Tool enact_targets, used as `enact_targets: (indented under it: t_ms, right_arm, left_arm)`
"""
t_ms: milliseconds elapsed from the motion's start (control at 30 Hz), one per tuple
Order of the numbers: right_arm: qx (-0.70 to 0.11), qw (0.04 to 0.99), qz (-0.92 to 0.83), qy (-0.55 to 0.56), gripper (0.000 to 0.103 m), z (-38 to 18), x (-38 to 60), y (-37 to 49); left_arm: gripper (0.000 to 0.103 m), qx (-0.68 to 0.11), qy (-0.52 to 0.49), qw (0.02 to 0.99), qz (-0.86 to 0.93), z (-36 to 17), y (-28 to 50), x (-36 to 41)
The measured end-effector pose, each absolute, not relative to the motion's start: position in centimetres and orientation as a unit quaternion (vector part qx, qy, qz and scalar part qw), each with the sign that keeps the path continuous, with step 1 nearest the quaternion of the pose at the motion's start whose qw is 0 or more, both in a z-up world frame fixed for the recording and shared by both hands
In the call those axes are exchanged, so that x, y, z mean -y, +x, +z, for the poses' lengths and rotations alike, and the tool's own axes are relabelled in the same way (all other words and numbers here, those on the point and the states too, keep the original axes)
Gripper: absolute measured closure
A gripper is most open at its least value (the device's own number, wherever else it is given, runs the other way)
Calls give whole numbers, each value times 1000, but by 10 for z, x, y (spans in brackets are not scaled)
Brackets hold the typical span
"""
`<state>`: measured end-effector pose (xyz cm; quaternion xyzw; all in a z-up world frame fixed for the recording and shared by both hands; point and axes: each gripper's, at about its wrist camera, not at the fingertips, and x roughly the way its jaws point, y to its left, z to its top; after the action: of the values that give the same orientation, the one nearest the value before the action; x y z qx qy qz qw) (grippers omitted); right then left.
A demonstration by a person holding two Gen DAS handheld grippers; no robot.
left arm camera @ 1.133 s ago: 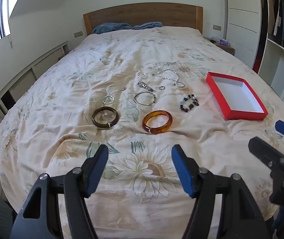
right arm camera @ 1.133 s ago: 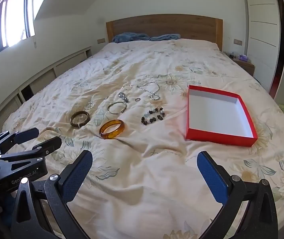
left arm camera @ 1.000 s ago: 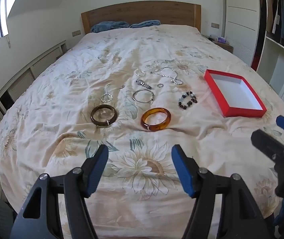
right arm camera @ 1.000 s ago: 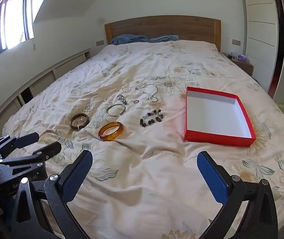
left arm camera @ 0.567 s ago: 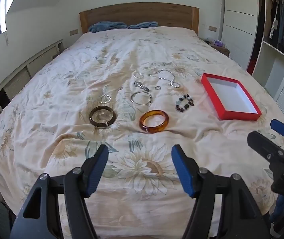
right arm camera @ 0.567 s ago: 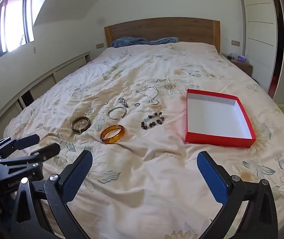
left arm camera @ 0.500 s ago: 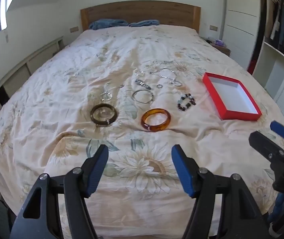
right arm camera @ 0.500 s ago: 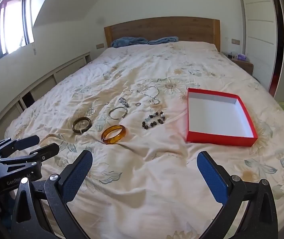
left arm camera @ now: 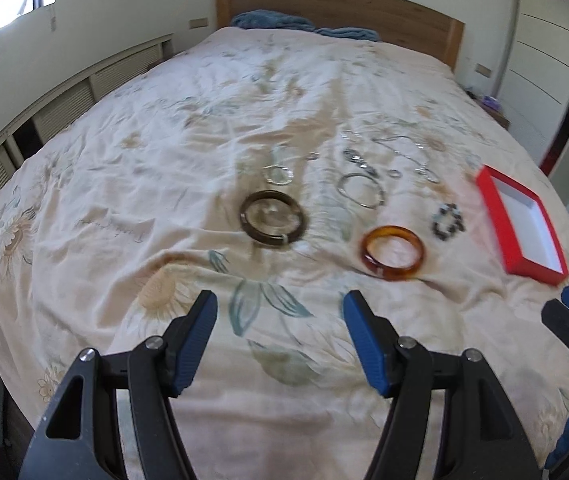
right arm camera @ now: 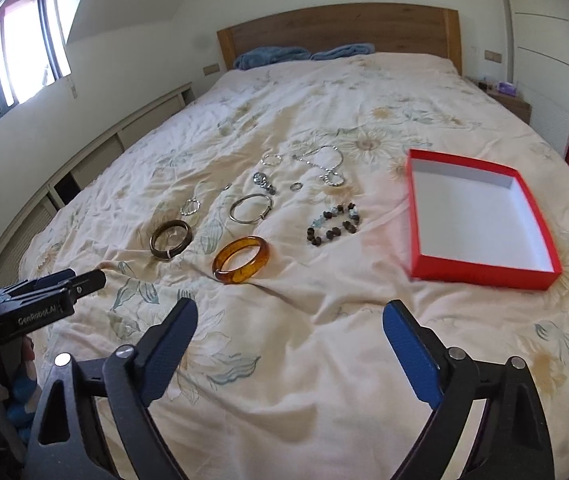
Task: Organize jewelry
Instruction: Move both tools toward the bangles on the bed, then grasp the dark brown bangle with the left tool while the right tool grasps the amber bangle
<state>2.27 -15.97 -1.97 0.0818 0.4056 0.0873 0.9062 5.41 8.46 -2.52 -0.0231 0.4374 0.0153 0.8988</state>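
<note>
Jewelry: I count two chunky bangles, amber [right arm camera: 241, 259] and dark brown [right arm camera: 170, 239], mid-frame; one red shallow cardboard box [right arm camera: 480, 216] right, on floral bedspread [right arm camera: 324, 360]. Left gripper [left arm camera: 280, 338] wide, empty; right gripper [right arm camera: 290, 346] just narrowed slightly, still wide, empty.

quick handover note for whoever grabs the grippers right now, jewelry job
Left gripper: open, empty, over the quilt short of the dark bangle.
Right gripper: open, empty, its fingers have just been closing a little, nothing between them.
Red box: empty, on the right of the bed.
Amber bangle, silver bangle, bead bracelet, chain necklace and small rings lie loose on the quilt.
Done: nothing boxed. Left: all pieces.
</note>
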Motion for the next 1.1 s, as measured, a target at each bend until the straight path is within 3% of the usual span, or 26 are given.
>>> enact_targets:
  t_ms: [500,733,933,1100]
  right_arm:
    - [-461,866,171,89,45,-69,130,129]
    - [-487,845,195,102,53,-97,117,164]
    - [-516,826,199,109,64,-123,109,182]
    - [-533,816,202,97,65,-138,103,189]
  left_arm:
    - [41,-467,-109,876,49,-69,159,-115]
    - [63,-492,-110,861,73,-103,198,-125]
    - [66,-503,-116,853,80,-127,205,-134]
    - [66,-508,-130,849,67,-137,207,-136]
